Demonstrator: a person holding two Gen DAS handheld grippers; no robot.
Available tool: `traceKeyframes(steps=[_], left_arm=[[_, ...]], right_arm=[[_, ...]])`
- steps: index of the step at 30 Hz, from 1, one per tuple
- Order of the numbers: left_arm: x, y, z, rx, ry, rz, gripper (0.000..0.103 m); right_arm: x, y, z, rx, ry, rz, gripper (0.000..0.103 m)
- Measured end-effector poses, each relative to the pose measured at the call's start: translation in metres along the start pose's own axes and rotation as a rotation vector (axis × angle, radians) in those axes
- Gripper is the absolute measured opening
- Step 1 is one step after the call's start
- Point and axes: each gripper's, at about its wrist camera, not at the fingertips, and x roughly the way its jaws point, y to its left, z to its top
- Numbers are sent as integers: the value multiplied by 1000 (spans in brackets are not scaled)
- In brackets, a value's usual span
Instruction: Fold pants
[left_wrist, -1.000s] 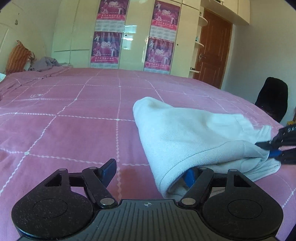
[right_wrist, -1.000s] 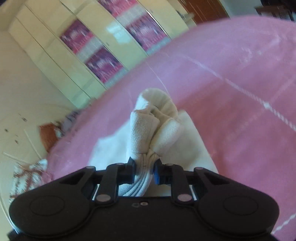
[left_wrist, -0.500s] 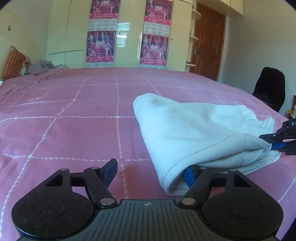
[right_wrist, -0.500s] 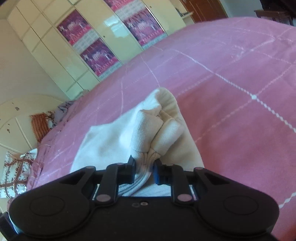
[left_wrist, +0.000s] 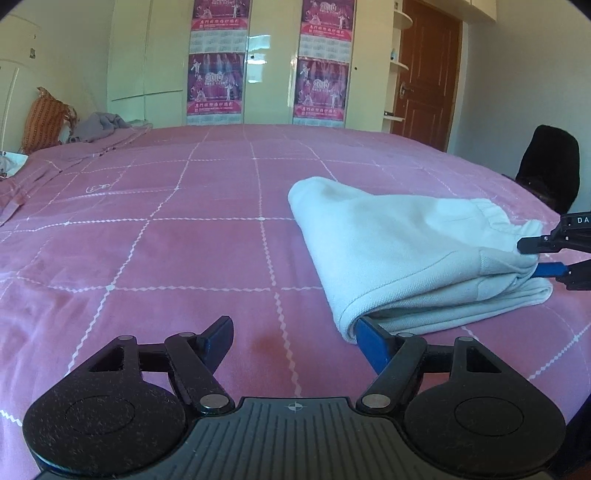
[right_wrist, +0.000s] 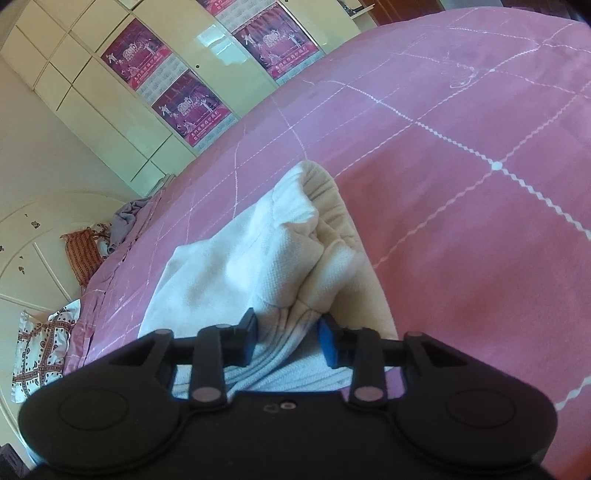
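Pants (left_wrist: 402, 251) lie folded on pink checked bedspread (left_wrist: 166, 251), wardrobe (left_wrist: 147, 59) behind.

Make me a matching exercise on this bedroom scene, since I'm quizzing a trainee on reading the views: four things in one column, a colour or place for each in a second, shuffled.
Things:
1. pants
2. bedspread
3. door
4. chair

Descriptions:
A. brown wood, in the far right corner of the room
B. black, past the bed's right edge
C. pale, folded, lying on the bed
D. pink with a grid of white lines

Pairs: 1-C, 2-D, 3-A, 4-B
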Motion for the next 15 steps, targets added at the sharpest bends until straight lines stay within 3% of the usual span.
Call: traceKeyframes(steps=[1,3,7,10,12,13,15], left_arm=[[-2,1,1,-11,-16,-5,73],[-1,3,2,-31,-37,-3,73],[4,1,2,-31,-50,9,73],[10,-3,10,-24,-49,9,73],[11,-7,22,-24,-77,-12,73],[14,-11,30,-29,-86,-28,73],[28,-21,48,-45,-95,-84,73]], right_arm=[[-1,-1,2,3,-15,-1,46],[0,-4,5,10,-27,10,32],[-11,-1,7,-2,-60,57,29],[5,-14,6,-17,49,-18,33],[-14,-20,9,14,-33,-4,48],[-27,-16,11,-5,-108,-28,47],[-39,0,18,-113,-196,-58,33]])
